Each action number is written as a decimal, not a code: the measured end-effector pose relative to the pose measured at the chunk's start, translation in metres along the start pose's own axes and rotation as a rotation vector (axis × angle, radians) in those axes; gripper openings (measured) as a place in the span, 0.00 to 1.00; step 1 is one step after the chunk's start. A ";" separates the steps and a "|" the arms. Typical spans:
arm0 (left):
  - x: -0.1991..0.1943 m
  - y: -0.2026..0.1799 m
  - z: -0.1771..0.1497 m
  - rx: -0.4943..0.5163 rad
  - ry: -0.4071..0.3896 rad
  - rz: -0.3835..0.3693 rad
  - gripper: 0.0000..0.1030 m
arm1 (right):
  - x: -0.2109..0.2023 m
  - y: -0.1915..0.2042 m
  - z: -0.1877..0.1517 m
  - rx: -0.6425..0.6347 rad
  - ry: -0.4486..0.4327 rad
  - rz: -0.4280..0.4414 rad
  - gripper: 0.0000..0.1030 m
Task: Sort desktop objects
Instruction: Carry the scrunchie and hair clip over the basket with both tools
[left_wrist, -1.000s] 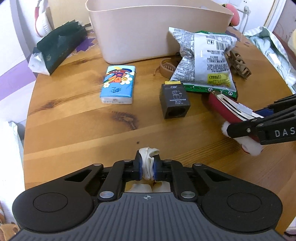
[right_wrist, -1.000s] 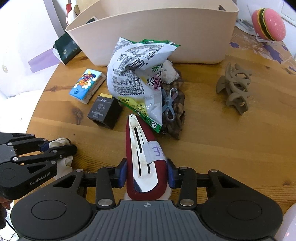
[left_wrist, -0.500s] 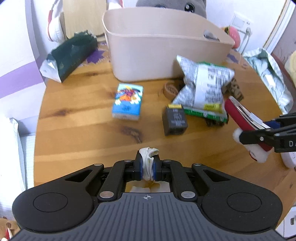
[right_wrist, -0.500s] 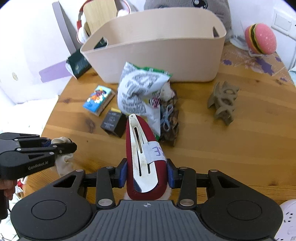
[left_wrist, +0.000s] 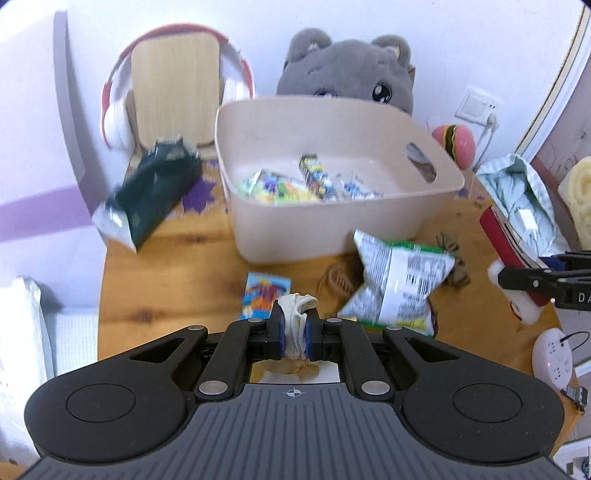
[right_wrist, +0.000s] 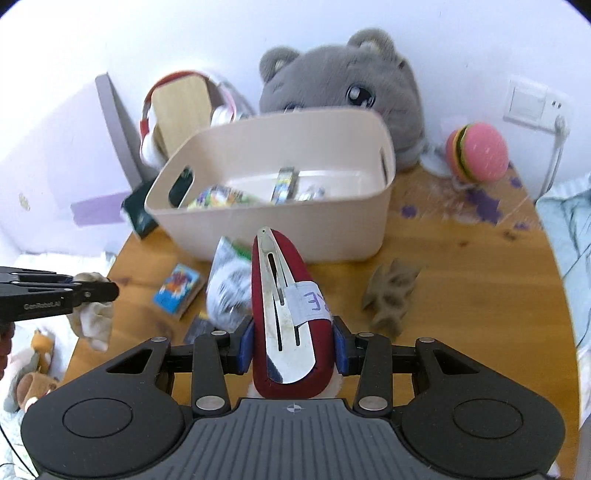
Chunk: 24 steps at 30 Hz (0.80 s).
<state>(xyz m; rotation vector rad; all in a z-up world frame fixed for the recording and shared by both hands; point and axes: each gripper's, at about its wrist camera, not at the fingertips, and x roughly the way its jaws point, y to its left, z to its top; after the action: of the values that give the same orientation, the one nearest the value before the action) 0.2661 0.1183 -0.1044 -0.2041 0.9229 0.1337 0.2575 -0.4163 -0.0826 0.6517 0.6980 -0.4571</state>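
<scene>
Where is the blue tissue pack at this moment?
In the right wrist view the blue tissue pack lies on the wooden table, left of the snack bag and in front of the beige bin.

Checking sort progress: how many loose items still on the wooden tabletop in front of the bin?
4 visible: blue tissue pack, snack bag, small black box, brown claw clip. More may hide under the bag, beside the bin.

Red hair clip (right_wrist: 291, 314), white cloth (left_wrist: 295, 325)
</scene>
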 end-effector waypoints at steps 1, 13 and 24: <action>-0.001 -0.001 0.005 0.010 -0.008 0.003 0.09 | -0.002 -0.002 0.004 -0.005 -0.008 -0.005 0.38; -0.003 -0.013 0.070 0.045 -0.105 0.002 0.09 | -0.022 -0.020 0.055 -0.084 -0.120 -0.063 0.38; 0.019 -0.022 0.137 0.032 -0.163 0.029 0.09 | -0.013 0.000 0.105 -0.197 -0.192 -0.072 0.38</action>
<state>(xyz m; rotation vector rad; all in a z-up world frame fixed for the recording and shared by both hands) 0.3885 0.1296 -0.0368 -0.1480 0.7658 0.1599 0.2943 -0.4862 -0.0115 0.3920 0.5771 -0.5033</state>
